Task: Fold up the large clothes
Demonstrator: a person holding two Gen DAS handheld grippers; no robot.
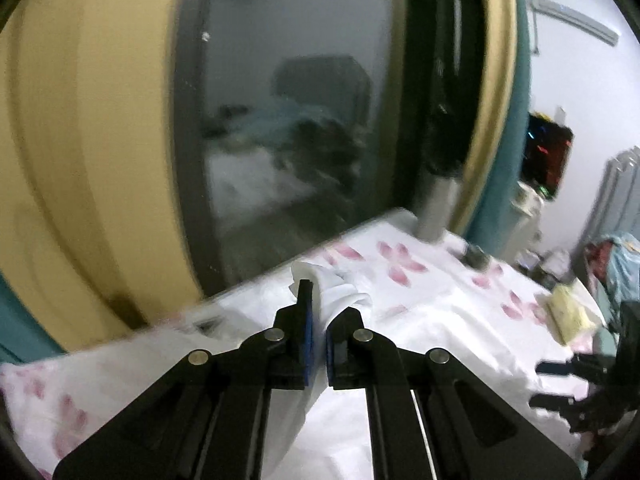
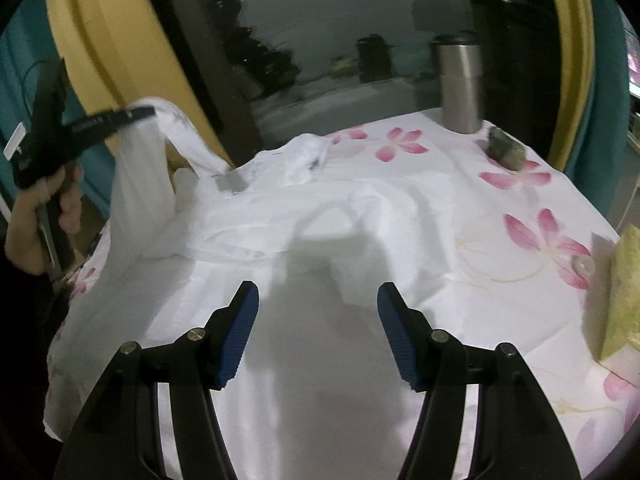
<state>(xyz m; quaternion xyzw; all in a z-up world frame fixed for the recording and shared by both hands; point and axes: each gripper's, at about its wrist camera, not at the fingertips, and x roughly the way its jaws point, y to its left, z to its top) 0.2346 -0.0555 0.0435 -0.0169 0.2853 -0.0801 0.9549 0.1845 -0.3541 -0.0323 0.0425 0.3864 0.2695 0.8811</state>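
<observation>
A large white garment lies crumpled on the table with the pink-flower cloth. My left gripper is shut on a bunched part of the white garment and holds it lifted off the table. In the right wrist view the left gripper is at the far left, with the garment hanging from it down to the table. My right gripper is open and empty, low over the near flat part of the garment. It also shows at the right edge of the left wrist view.
A steel tumbler stands at the table's far edge by the dark window. A small dark object lies near it. A yellow-green box sits at the right edge. Yellow and teal curtains hang behind.
</observation>
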